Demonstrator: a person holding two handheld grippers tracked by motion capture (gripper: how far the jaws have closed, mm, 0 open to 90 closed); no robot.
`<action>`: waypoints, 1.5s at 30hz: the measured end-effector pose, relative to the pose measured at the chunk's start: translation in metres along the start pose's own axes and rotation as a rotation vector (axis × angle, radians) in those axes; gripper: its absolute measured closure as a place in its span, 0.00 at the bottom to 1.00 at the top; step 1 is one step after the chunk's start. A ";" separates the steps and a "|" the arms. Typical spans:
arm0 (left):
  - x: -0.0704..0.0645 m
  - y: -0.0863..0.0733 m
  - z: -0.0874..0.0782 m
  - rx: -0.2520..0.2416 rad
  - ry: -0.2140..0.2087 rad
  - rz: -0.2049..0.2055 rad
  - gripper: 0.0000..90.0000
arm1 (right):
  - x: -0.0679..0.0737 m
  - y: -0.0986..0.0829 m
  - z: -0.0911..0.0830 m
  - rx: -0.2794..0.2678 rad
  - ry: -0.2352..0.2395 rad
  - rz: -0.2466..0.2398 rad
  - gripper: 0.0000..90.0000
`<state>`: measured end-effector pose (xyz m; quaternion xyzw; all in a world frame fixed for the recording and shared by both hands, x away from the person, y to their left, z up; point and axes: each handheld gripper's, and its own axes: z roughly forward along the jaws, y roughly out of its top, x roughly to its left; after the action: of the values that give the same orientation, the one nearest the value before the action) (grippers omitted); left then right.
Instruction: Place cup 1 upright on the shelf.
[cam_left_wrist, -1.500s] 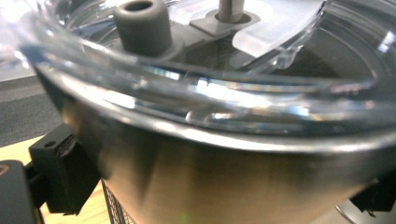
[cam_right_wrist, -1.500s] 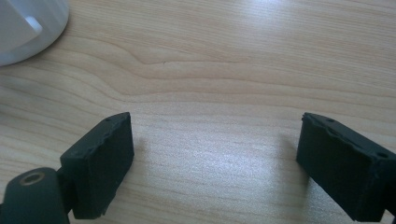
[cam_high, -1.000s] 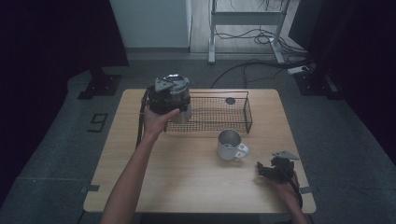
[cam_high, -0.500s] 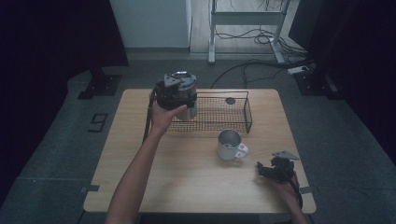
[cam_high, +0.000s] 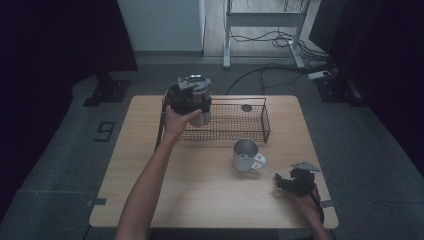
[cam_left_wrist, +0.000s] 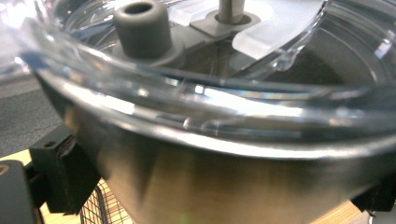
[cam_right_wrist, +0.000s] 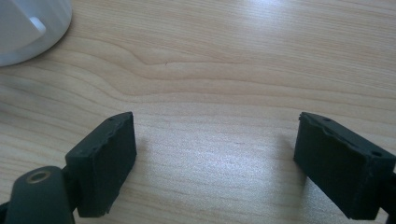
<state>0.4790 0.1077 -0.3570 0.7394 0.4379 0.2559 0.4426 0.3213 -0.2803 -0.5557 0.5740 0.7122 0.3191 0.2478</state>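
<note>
A steel tumbler (cam_left_wrist: 196, 154) with a clear plastic lid (cam_left_wrist: 219, 100) sits between the black jaws of my left gripper (cam_left_wrist: 219, 186), which is shut on it. In the high view the left gripper (cam_high: 189, 97) holds the tumbler (cam_high: 202, 119) in the air over the left end of a black wire basket (cam_high: 265, 122). My right gripper (cam_high: 287, 182) rests low at the table's front right. Its jaws stand wide open over bare wood, with nothing between them (cam_right_wrist: 215, 158). A white mug (cam_high: 246, 155) with a metal inside stands in front of the basket, and its edge shows at the right gripper view's top left (cam_right_wrist: 28, 28).
The wooden table (cam_high: 200, 200) has bare wood at its left and front. A small dark round thing (cam_high: 246, 108) lies in the basket near its back side. Cables and a metal frame (cam_high: 265, 20) stand on the floor beyond the table.
The left gripper has carried the tumbler a little to the right and up, over the basket's left end. The right gripper has stayed where it was, open.
</note>
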 end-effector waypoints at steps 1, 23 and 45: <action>0.001 0.000 0.001 0.000 0.000 -0.006 0.04 | 0.000 0.000 0.000 0.000 0.000 0.000 0.14; 0.005 -0.006 0.034 0.037 0.016 -0.015 0.04 | 0.000 0.000 0.000 0.000 0.000 0.001 0.14; 0.011 -0.026 0.068 0.094 0.024 -0.046 0.04 | 0.000 0.000 0.000 -0.001 0.000 0.002 0.14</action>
<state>0.5256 0.0934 -0.4124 0.7460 0.4716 0.2338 0.4079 0.3212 -0.2803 -0.5557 0.5745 0.7117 0.3196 0.2477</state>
